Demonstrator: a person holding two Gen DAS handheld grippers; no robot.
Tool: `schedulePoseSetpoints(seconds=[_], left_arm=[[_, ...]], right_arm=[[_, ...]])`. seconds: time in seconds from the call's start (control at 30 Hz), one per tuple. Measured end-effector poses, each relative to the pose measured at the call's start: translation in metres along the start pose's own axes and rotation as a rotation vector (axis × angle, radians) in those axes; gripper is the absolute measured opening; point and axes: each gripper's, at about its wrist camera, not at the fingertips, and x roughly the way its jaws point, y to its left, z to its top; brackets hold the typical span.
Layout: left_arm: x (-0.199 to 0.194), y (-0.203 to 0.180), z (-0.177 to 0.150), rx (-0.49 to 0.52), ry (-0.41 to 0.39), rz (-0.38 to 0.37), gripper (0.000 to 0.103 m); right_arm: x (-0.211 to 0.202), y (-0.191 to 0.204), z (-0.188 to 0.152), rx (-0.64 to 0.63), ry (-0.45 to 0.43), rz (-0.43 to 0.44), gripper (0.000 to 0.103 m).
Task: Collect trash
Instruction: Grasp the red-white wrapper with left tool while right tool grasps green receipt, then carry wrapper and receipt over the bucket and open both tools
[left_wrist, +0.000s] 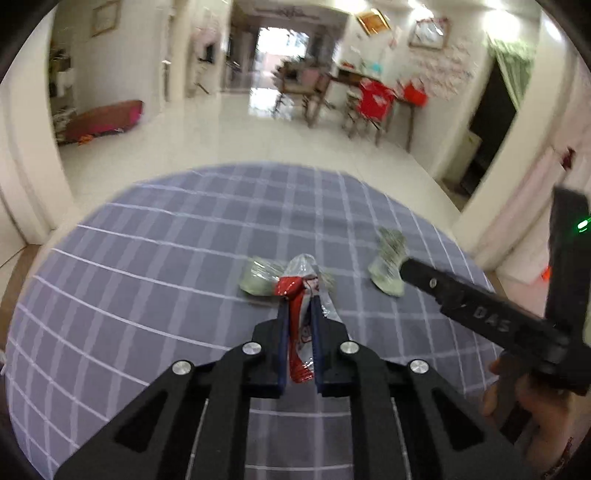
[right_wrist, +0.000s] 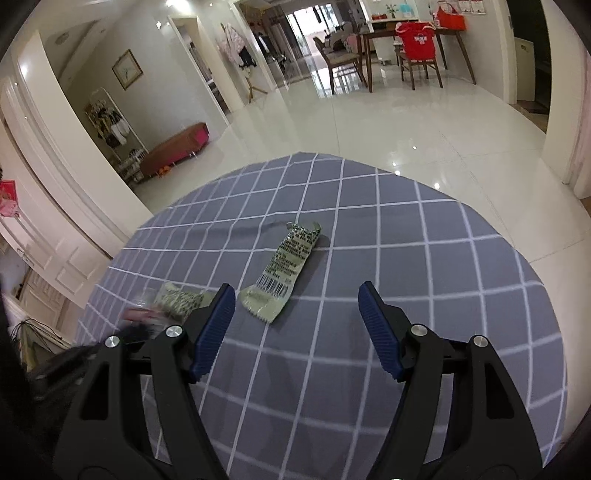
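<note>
My left gripper (left_wrist: 298, 291) is shut on a crumpled red-and-white wrapper (left_wrist: 300, 332), which stands up between its blue pads. Just behind it a pale green wrapper (left_wrist: 258, 277) lies on the grey checked tablecloth (left_wrist: 147, 258). A second green wrapper (left_wrist: 388, 262) lies further right, touched or overlapped by a finger (left_wrist: 461, 299) of my right gripper. In the right wrist view my right gripper (right_wrist: 296, 287) is open just above the cloth (right_wrist: 443, 295). The printed green wrapper (right_wrist: 288, 266) lies flat just ahead, nearer its left finger. The other green wrapper (right_wrist: 181, 299) sits left.
The round table's edge curves close behind the wrappers, with glossy white floor (right_wrist: 369, 122) beyond. A hand (left_wrist: 524, 406) holds the right gripper at the lower right. A dining table with chairs (right_wrist: 413, 48) and a brown bench (right_wrist: 177, 144) stand far off.
</note>
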Motion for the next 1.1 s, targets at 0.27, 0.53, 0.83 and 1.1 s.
schedulePoseSetpoints(seconds=[0.27,0.53,0.83,1.1], left_arm=[[-0.001,0.023,0.001,-0.098,-0.021,0.101,0.011],[-0.002,0.031,0.002,-0.119,-0.013,0.123,0.011],[-0.037,0.0,-0.002,-0.074,-0.039,0.066,0.011],[-0.079,-0.075,-0.008,0.035,-0.078,-0.034,0.011]], right_arm=[[0.032,0.026,0.025,-0.084,0.025,-0.095,0.069],[0.033,0.027,0.023,-0.156,0.054,-0.129,0.017],[-0.037,-0.018,-0.009,-0.056,-0.012,0.005,0.012],[-0.128,-0.038,-0.034,-0.008,-0.13,0.079,0.012]])
